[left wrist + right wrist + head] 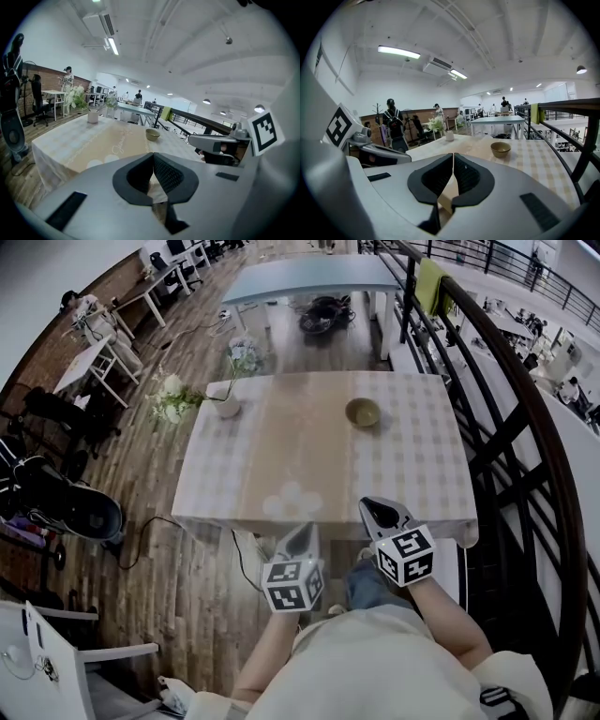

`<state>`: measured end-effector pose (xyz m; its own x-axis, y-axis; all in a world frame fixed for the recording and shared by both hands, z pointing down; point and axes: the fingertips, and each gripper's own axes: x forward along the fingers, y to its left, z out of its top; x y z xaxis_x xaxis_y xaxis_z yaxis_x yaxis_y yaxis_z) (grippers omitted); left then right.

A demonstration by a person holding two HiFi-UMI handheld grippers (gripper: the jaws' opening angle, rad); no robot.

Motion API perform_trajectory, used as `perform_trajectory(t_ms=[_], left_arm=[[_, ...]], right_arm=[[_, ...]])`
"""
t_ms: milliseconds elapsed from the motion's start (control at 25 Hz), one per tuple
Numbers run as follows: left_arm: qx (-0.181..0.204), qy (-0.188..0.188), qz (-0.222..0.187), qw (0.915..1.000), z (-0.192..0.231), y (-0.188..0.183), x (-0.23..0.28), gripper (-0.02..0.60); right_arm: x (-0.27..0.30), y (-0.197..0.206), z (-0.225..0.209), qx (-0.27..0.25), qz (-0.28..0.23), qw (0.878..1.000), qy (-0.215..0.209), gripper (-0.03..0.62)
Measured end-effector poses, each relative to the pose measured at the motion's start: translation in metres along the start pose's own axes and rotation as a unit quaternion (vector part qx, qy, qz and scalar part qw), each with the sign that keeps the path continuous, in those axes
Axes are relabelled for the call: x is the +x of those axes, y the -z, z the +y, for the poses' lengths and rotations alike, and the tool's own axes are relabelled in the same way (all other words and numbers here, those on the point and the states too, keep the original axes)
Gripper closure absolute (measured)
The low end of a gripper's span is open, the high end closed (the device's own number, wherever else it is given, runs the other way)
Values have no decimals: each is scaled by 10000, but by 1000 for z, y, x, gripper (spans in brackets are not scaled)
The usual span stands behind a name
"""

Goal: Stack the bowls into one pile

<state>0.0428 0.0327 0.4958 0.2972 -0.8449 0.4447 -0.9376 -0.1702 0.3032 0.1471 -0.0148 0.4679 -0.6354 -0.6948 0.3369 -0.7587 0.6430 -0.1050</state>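
Held side by side at the near edge of the table [422, 474]: left gripper [300, 532] and right gripper [377, 510], both well short of the bowl [363, 412]. Upright and far out on the checked cloth, at the right edge of the tan runner [291, 442], with nothing touching it. At the far left corner, well apart from the bowl, a white vase of flowers [226, 407].

From the head view, only the tops of the jaws, with no clear read on any gap. Settled in the left gripper view: dark pads pressed together along one seam, nothing clamped, only cloth beyond the tips. Off to the right there, the other gripper's marker cube [265, 131]. Same in the right gripper view: jaws fully closed and empty, the bowl straight ahead past the tips, the left gripper's cube [340, 126] at the left edge.

Only in the right gripper view, a faint line below the bowl's rim; one bowl or several nested, impossible to tell. Also there, a dark railing [581, 140] close along the right.
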Motion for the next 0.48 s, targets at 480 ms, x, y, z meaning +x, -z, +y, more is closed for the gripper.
perform_trajectory(t_ms=[480], left_arm=[[27, 107, -113, 9999, -21, 15, -25, 577]], right_arm=[[-38, 9, 18, -82, -158, 9998, 17, 592]])
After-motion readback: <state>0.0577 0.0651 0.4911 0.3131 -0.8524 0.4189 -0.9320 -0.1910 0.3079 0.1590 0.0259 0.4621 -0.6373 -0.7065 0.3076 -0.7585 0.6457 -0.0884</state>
